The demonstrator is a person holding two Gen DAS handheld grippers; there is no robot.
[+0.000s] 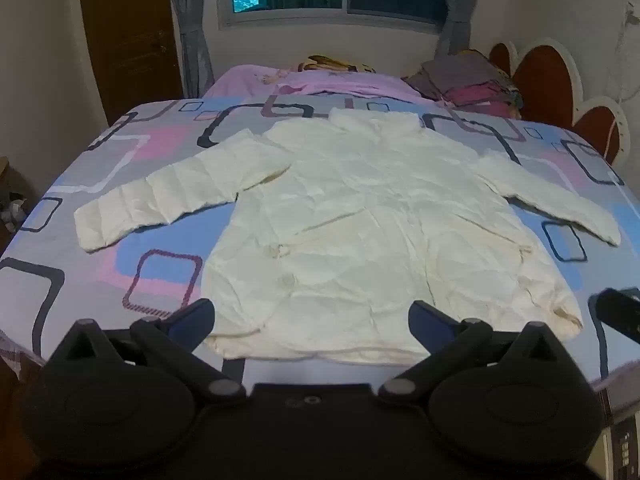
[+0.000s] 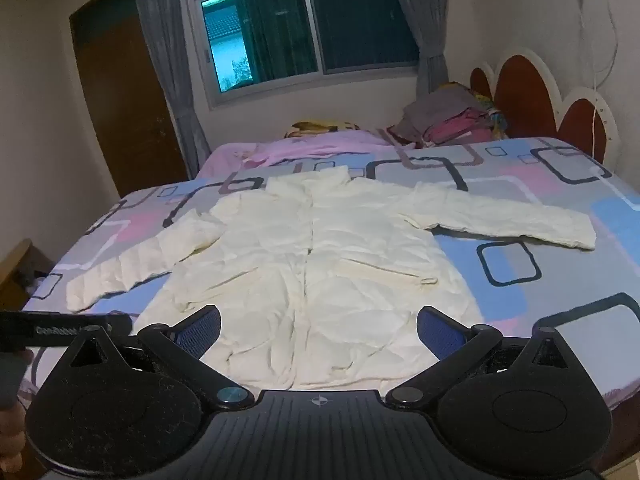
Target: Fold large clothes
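A cream-white long-sleeved jacket (image 1: 360, 224) lies flat and spread out on the bed, front up, collar toward the far side and both sleeves stretched out sideways. It also shows in the right wrist view (image 2: 320, 264). My left gripper (image 1: 312, 316) is open and empty, hovering over the jacket's near hem. My right gripper (image 2: 318, 328) is open and empty, also above the near hem. The right gripper's tip (image 1: 616, 312) shows at the right edge of the left wrist view, and the left gripper's body (image 2: 60, 332) at the left edge of the right wrist view.
The bed sheet (image 1: 120, 200) has blue, pink and grey squares. A pile of folded clothes (image 1: 472, 80) sits at the far right near the headboard (image 1: 560, 92). A pink blanket (image 1: 320, 84) lies along the far side. A window (image 2: 304, 20) and wooden door (image 2: 120, 92) stand behind.
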